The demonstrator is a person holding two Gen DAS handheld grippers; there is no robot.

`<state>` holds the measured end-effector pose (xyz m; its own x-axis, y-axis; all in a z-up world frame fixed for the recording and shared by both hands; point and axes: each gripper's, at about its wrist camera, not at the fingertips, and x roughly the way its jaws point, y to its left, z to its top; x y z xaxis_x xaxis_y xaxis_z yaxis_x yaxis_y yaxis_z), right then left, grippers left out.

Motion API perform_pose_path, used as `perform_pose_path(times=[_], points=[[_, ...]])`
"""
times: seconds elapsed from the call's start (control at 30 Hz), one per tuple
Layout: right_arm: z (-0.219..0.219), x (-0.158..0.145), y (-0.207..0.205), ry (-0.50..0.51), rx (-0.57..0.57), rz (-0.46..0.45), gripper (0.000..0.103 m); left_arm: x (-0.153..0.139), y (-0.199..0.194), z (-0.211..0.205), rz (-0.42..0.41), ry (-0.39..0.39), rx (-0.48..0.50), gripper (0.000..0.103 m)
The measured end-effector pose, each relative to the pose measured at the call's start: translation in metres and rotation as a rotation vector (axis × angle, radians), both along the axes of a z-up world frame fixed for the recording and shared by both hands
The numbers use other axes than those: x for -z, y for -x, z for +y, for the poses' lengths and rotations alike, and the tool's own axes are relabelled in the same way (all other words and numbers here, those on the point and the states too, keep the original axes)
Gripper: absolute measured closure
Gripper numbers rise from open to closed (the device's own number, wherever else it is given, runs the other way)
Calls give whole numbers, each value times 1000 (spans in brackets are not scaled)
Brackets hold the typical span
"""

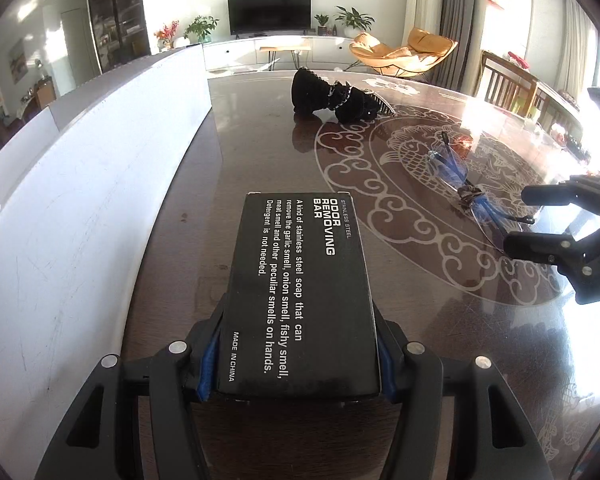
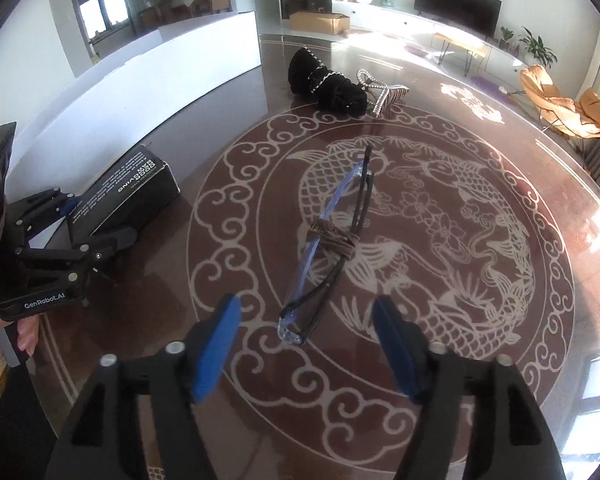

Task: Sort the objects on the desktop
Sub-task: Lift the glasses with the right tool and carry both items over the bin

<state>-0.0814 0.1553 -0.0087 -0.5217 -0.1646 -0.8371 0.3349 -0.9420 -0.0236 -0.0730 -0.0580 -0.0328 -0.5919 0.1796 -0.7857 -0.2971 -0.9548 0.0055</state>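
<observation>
A black box printed "Odor Removing Bar" rests on the dark table, and my left gripper is shut on its near end with both blue pads against its sides. From the right wrist view, that box and the left gripper sit at the left. Folded glasses with blue arms and a brown tie around them lie on the carp pattern. My right gripper is open, with the glasses' near end between its pads and untouched. The glasses and right gripper also show at the right of the left wrist view.
A black velvet display piece and a silver striped trinket lie at the far side of the table. A low white partition runs along the table's left edge. A hand holds the left gripper.
</observation>
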Motion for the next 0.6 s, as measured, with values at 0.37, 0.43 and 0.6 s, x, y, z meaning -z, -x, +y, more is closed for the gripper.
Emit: perform_pose_path(times=[0.37, 0.43, 0.6], points=[[-10, 17, 37, 23, 104, 14, 53, 0, 0, -1, 0, -1, 0, 44], [-12, 15, 36, 19, 97, -4, 73, 0, 1, 0, -1, -3, 1, 44], [-8, 15, 11, 10, 88, -25, 74, 1, 1, 2, 0, -1, 0, 44]])
